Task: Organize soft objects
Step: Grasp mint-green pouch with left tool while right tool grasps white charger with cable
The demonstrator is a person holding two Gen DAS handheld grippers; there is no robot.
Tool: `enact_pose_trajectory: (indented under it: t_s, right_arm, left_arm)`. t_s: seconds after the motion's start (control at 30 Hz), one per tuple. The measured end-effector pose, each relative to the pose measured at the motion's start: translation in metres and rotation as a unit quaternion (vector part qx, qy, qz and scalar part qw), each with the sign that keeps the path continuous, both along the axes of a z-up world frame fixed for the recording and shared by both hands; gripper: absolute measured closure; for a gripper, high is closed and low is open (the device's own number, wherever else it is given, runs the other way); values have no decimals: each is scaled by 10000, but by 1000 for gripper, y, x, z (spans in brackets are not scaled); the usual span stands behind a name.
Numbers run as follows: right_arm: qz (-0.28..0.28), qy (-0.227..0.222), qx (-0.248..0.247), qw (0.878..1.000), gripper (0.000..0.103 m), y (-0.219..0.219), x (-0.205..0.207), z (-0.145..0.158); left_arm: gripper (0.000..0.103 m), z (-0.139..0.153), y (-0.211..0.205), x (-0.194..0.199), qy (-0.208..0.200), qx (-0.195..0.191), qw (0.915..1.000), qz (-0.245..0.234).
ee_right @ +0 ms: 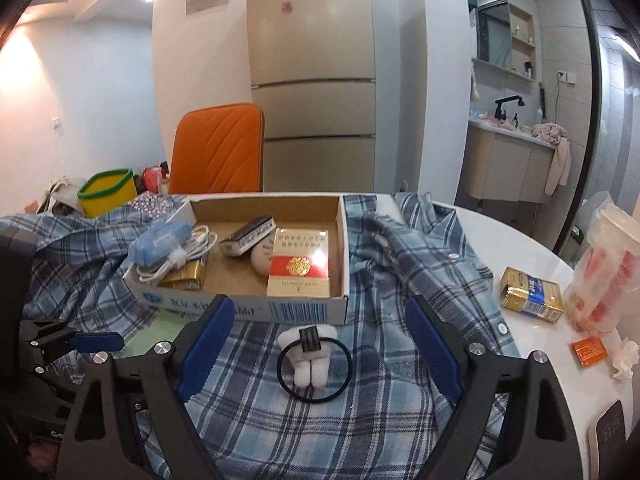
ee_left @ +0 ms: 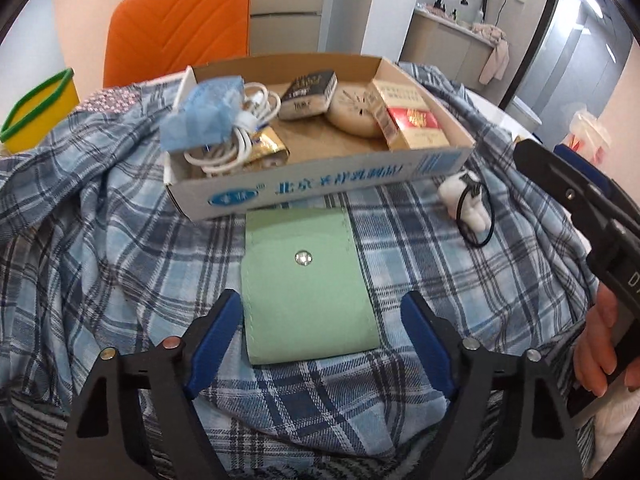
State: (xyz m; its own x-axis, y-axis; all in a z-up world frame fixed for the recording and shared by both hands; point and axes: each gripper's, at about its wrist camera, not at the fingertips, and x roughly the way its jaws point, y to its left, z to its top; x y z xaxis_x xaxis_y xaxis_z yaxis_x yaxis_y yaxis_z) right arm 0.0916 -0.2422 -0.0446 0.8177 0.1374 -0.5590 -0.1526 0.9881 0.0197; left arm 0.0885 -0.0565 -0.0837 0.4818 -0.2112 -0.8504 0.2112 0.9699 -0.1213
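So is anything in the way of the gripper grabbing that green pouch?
Nothing visible. The flat green snap pouch lies bare on the blue plaid shirt, right between the left gripper fingers, which aren't touching it.

A pouch [ee_left: 308,280] lies on the shirt [ee_left: 100,220] before the box [ee_left: 320,184].

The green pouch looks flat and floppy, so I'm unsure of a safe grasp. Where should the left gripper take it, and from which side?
Grip the green pouch across its width at the near end, coming down from above and the near side. It lies flat on the plaid shirt, snap up, long sides in line with the left gripper, whose open blue fingers already straddle it. The cardboard box likely blocks the far end.
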Motion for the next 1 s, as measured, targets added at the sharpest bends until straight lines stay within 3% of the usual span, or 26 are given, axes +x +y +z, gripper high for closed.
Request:
enact_pose_trajectory:
  t_s: [0.23,0.67,0.73,1.0]
  right_arm:
    - [46,813,-228,9964,36,4,19,-23]
    - [64,1603,-248,9867,38,4,42,-48]
    - [92,1790,-270,9834,53,6,46,-54]
    - [150,1904,-179,9814,73,6,50,-58]
  left_arm:
    - [29,-2,2,1,120,-30,9999,24]
    - [29,-5,-2,2,146,171,9997,-10]
    - [29,-6,-5,3,140,247,9996,-24]
    - [31,-6,-3,3,117,204,9997,-24]
